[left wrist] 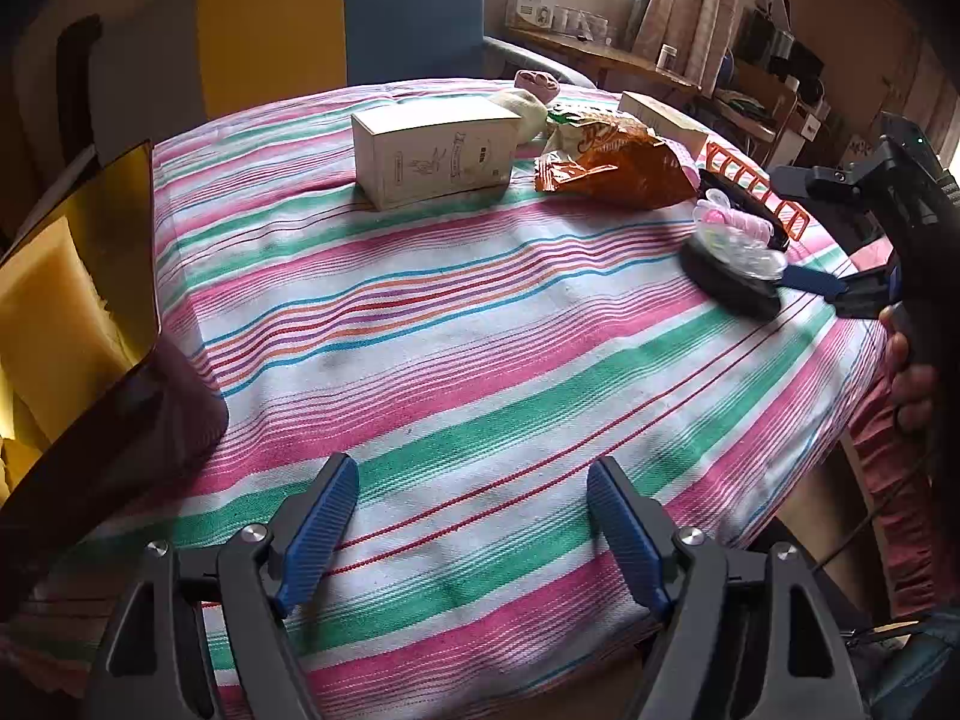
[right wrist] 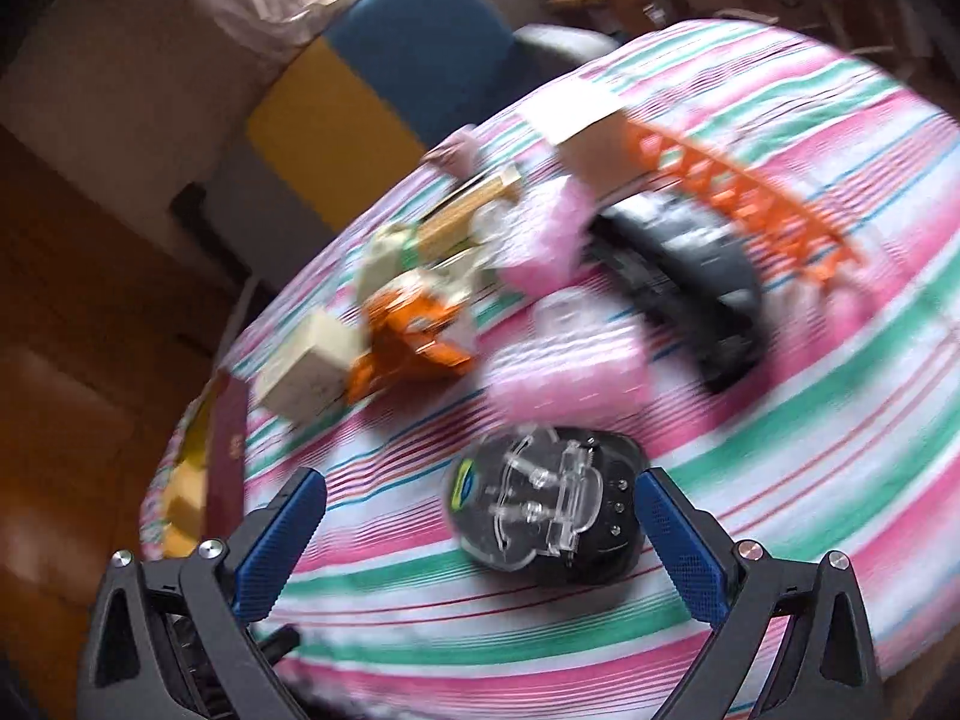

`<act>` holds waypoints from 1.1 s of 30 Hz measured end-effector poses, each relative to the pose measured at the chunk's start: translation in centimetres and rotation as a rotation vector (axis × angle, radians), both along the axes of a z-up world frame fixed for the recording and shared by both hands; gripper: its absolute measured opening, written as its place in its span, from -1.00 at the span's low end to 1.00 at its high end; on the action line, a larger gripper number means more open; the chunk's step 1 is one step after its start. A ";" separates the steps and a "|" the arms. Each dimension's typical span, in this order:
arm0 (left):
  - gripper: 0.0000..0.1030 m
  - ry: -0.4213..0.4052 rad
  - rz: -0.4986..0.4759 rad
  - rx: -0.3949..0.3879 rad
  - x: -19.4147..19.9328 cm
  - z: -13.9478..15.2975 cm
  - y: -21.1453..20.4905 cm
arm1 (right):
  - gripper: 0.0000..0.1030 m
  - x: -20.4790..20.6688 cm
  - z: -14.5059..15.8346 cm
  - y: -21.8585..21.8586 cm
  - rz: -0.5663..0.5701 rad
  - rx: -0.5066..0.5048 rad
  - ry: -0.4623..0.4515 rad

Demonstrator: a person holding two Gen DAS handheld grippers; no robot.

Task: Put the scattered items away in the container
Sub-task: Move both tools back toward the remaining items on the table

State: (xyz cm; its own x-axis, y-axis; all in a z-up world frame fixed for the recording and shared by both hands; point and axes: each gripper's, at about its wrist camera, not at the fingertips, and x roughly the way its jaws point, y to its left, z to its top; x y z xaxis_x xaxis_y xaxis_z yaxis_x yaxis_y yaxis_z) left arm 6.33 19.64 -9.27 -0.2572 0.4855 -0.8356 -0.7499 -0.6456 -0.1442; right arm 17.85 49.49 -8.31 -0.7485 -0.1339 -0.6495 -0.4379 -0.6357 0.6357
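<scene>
The left tongs (left wrist: pixel 471 531) hang wide apart over the near edge of the bench (left wrist: pixel 420 324), which wears a pink, green and white striped cloth, and they grip nothing. The right tongs (right wrist: pixel 480 546) also stand apart, their blue pads on either side of a round black device (right wrist: pixel 540 516) with a clear plastic piece on top; the right-hand pad looks to be just at its side, but the blur makes contact impossible to judge. That device lies on the cloth on the near side of the orange basket (left wrist: pixel 756 192), with a long black object (right wrist: pixel 690 288) and some pink wrapped items (right wrist: pixel 564 372) between the two. To the left of the basket sits an orange snack bag (left wrist: pixel 618 168), and further left again a white carton (left wrist: pixel 435 156) stands upright. Behind the snack bag lie pale rolled socks (left wrist: pixel 528 102), and a second light box (left wrist: pixel 660 117) rests against the basket's far end. A hand (left wrist: pixel 912 372) grips the right tool's handle beyond the basket's near end.
</scene>
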 end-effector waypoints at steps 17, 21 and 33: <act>0.56 -0.092 0.049 0.132 -1.0 0.0 -2.2 | 1.00 -3.2 4.3 -2.1 0.173 0.192 -0.006; 0.56 -0.097 0.053 0.138 -1.1 -0.1 -2.2 | 1.00 -2.7 3.7 -1.7 0.175 0.185 -0.020; 0.52 -0.076 0.062 0.065 -1.3 0.8 -0.2 | 1.00 -1.1 2.0 -0.5 0.179 0.162 -0.063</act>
